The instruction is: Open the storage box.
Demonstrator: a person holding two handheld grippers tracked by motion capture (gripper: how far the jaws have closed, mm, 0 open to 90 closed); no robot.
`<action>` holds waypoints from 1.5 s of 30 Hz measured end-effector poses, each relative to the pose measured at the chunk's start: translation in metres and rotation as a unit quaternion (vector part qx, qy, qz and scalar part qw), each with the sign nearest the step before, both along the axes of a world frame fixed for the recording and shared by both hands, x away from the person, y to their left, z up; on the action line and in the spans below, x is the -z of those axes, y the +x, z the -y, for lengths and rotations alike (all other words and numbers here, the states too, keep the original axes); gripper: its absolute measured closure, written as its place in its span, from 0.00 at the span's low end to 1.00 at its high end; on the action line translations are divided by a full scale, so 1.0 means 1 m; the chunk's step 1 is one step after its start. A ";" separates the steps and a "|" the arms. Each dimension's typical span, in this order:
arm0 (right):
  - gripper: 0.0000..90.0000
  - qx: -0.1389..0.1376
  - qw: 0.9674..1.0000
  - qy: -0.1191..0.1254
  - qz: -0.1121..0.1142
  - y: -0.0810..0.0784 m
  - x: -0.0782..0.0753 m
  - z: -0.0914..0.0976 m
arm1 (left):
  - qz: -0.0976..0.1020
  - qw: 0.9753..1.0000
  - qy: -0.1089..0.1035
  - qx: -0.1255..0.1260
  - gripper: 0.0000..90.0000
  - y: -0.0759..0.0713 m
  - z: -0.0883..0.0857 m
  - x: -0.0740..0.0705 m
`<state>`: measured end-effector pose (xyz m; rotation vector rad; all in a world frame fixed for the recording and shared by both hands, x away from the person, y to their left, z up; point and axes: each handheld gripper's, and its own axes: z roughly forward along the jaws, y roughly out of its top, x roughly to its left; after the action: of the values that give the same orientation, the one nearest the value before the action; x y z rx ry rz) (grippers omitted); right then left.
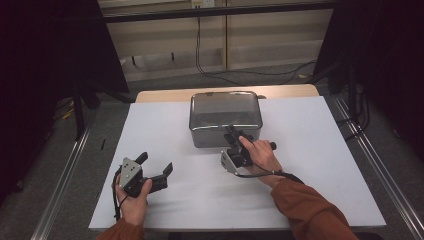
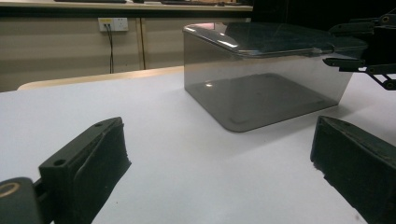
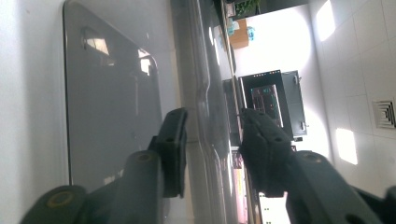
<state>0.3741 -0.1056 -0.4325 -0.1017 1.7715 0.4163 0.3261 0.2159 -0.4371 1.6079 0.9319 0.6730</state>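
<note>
A smoky grey see-through box (image 1: 225, 131) with a lid (image 1: 225, 106) stands at the middle back of the white table (image 1: 310, 165). My right gripper (image 1: 234, 134) is at the box's front edge, turned on its side. In the right gripper view its jaws straddle the lid's rim (image 3: 205, 93). One jaw sits against the wall under the rim, the other just above the lid, with a thin gap still showing. My left gripper (image 1: 156, 164) rests open on the table at the front left, pointing at the box (image 2: 261, 93) with nothing between its jaws.
The table top is a white sheet over a wooden board (image 1: 160, 94). Cables (image 1: 215, 70) lie on the floor behind it. Metal rails (image 1: 65, 170) run along both sides of the table. In the left gripper view my right gripper (image 2: 369, 60) shows at the box's right end.
</note>
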 end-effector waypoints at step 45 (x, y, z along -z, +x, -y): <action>0.90 -0.021 1.000 0.018 0.010 0.000 -0.005 0.001 | 0.021 0.999 -0.013 0.041 0.04 0.007 0.007 -0.005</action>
<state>0.3742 -0.1071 -0.4275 -0.1180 1.7441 0.4759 0.3332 0.2093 -0.4321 1.5946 0.8368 0.6331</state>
